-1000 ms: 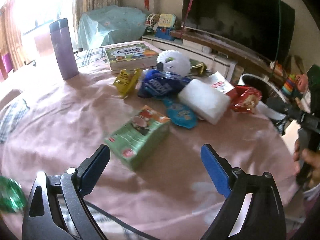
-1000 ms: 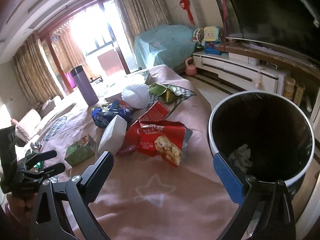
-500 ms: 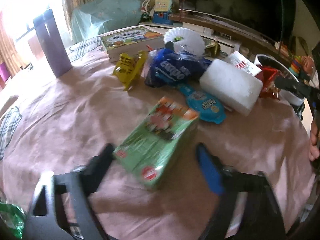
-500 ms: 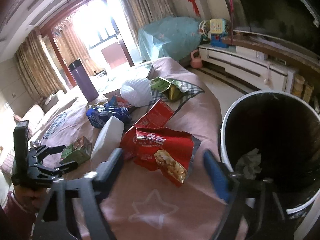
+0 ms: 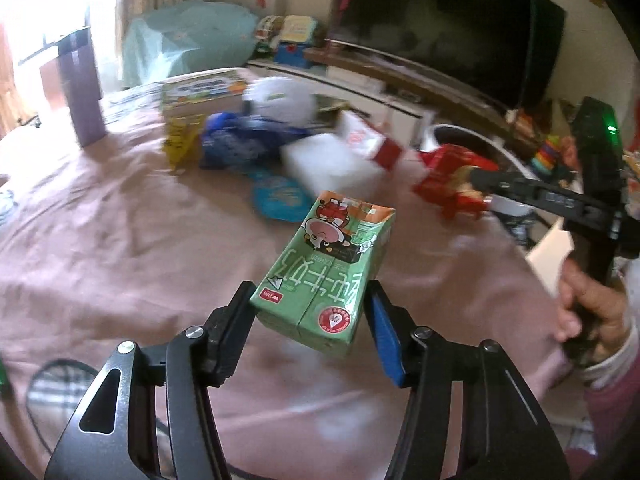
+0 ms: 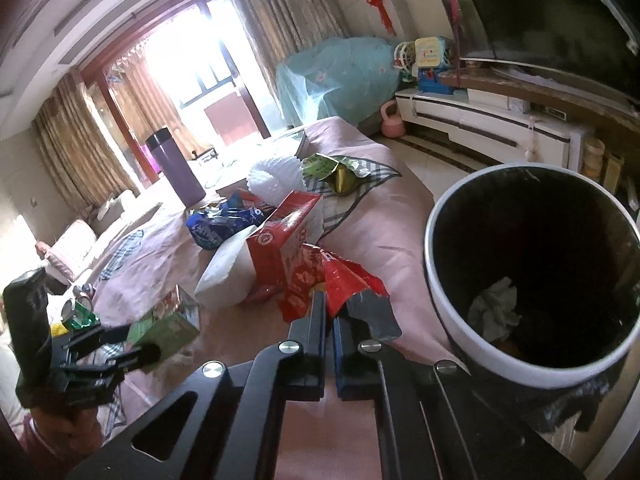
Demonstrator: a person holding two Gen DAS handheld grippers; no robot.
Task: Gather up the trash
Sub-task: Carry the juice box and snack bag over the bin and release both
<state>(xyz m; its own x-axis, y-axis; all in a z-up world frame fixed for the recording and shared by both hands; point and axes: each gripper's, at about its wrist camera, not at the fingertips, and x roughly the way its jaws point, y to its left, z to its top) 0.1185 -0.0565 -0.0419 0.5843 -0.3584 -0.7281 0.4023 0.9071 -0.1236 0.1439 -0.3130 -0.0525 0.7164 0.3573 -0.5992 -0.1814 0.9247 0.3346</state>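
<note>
a: what did the left gripper (image 5: 308, 312) have hold of?
b: its jaws had just been closing around the near end of the green carton (image 5: 326, 268), lower centre of the left wrist view. the pads stood against the carton's two sides, so it read as gripped. gripping across the narrow width probably suited the jaw span.

a: and the right gripper (image 6: 331, 312)?
b: closed almost fully on a corner of the red snack bag (image 6: 320, 276), centre of the right wrist view. a thin foil edge needs a near-complete pinch, which would explain the narrow gap.

a: where was the container?
b: the bin (image 6: 440, 280), white-rimmed with a dark interior, filled the right side of that view, just beside the edge of the pink-covered table (image 6: 384, 236). crumpled white paper (image 6: 496, 308) lay at its bottom; otherwise it looked mostly unfilled.

a: remaining trash?
b: a blue wrapper (image 6: 216, 228), a red box (image 6: 280, 236) and a white pack (image 6: 228, 272) lay clustered left of centre.
</note>
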